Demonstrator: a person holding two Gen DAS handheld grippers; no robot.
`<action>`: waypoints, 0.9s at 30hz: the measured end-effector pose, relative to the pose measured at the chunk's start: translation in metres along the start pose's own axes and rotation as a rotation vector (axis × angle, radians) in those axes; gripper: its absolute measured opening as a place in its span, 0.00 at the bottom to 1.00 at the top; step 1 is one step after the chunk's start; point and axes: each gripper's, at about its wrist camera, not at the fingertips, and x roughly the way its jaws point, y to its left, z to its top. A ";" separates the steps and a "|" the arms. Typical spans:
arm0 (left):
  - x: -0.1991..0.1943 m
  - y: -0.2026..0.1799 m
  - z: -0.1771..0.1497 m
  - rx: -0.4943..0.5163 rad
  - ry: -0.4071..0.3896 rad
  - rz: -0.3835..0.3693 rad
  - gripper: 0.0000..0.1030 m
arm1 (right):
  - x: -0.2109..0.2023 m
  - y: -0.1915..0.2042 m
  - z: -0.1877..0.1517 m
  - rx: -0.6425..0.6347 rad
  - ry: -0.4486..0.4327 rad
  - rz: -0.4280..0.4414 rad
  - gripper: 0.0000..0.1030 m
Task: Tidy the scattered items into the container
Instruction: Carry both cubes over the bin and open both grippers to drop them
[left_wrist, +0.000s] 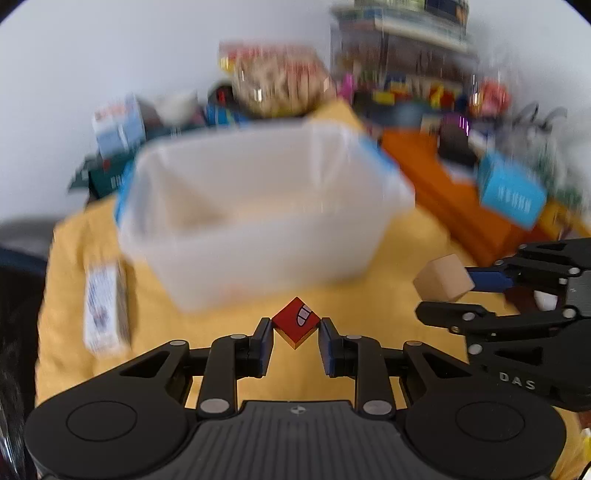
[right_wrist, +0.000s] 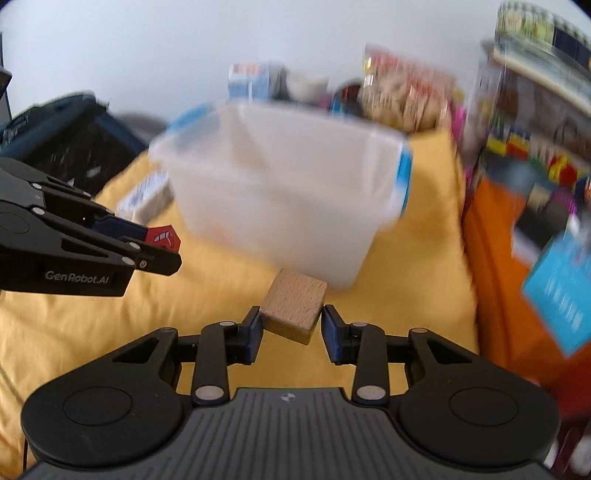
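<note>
- The left gripper (left_wrist: 295, 328) pinches a red block (left_wrist: 295, 322) by two corners between its blue pads, a printed face turned upward, above the yellow cloth (left_wrist: 406, 243).
- Beside it, the right gripper (right_wrist: 291, 319) clamps a plain wooden cube (right_wrist: 293, 306), also raised off the cloth.
- The clear plastic container (left_wrist: 258, 206) stands open just ahead of both grippers, its interior blurred.
- A small white box (left_wrist: 105, 306) lies left of the container.

Matte black linkage left gripper (left_wrist: 295, 334) and right gripper (right_wrist: 291, 328), silver rivets, blue-padded fingers (left_wrist: 263, 341).
</note>
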 end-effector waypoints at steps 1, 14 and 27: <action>-0.005 0.003 0.012 -0.002 -0.026 0.000 0.29 | -0.002 -0.004 0.012 0.004 -0.023 0.000 0.37; 0.025 0.032 0.118 0.051 -0.094 0.086 0.29 | 0.032 -0.035 0.112 0.006 -0.111 -0.032 0.37; 0.118 0.054 0.100 0.047 0.098 0.176 0.29 | 0.110 -0.038 0.100 0.054 0.083 -0.009 0.37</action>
